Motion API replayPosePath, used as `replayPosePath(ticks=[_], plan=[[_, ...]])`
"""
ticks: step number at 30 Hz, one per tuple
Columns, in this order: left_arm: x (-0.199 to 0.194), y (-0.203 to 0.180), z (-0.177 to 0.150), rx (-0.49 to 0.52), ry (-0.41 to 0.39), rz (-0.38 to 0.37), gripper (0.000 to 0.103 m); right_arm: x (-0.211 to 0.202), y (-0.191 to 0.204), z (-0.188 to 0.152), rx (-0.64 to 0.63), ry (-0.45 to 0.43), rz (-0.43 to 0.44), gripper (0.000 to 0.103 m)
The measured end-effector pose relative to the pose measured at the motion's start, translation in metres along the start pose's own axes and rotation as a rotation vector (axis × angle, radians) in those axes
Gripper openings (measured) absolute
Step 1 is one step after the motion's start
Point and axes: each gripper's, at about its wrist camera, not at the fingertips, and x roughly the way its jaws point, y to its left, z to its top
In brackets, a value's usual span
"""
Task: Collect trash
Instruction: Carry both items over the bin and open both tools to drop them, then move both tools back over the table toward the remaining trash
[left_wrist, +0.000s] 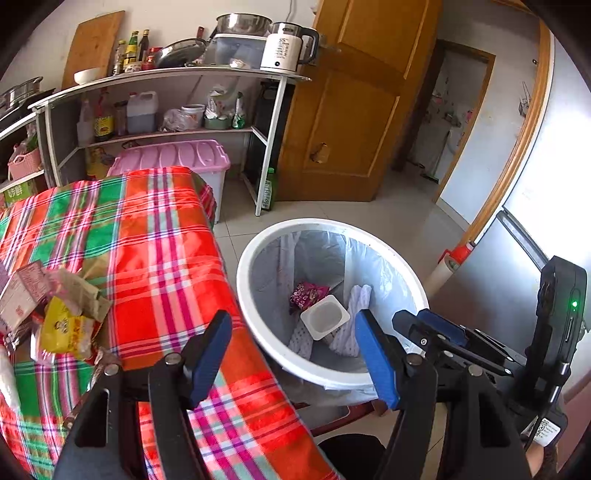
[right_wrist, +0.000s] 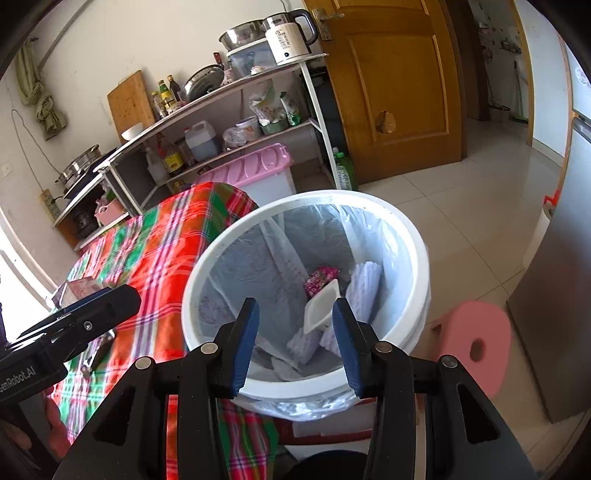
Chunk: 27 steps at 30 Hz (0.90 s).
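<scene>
A white trash bin (left_wrist: 258, 243) with a clear liner stands beside the table; it also shows in the right wrist view (right_wrist: 207, 258). Inside lie a white plastic cup (left_wrist: 325, 317) (right_wrist: 321, 306), a magenta wrapper (left_wrist: 308, 293) (right_wrist: 319, 278) and white crumpled paper (left_wrist: 356, 299) (right_wrist: 365, 288). My left gripper (left_wrist: 295, 350) is open and empty, over the table edge and bin rim. My right gripper (right_wrist: 295, 341) is open and empty above the bin's near rim; it also shows in the left wrist view (left_wrist: 436, 328). Wrappers and a yellow packet (left_wrist: 66, 328) lie on the table at left.
The table has a plaid red-green cloth (left_wrist: 166, 240). A shelf unit (left_wrist: 166, 81) with pots, bottles and a kettle stands behind, with a pink-lidded box (left_wrist: 173, 157). A pink stool (right_wrist: 476, 343) and a fridge (right_wrist: 554, 332) are right of the bin. A wooden door (left_wrist: 351, 110) stands open.
</scene>
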Motion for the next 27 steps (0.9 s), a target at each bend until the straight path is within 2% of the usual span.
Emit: replayPosePath(ticks=[3,7,13,27], plan=[[-0.013,0.008,-0.006,0.006,-0.03,0.042,0.071,-0.004,0.01,-0.002,-0.015,-0.012,0.013,0.043],[-0.029,0.027,-0.01,-0.043,-0.055,0.051,0.071,-0.007,0.027,-0.006,-0.037,-0.014,0.04,0.044],[-0.053,0.055,-0.021,-0.084,-0.088,0.107,0.071,-0.009,0.052,-0.013,-0.074,-0.012,0.083,0.05],[-0.1,0.144,-0.054,-0.25,-0.127,0.26,0.072,0.005,0.116,-0.025,-0.188,0.014,0.161,0.053]])
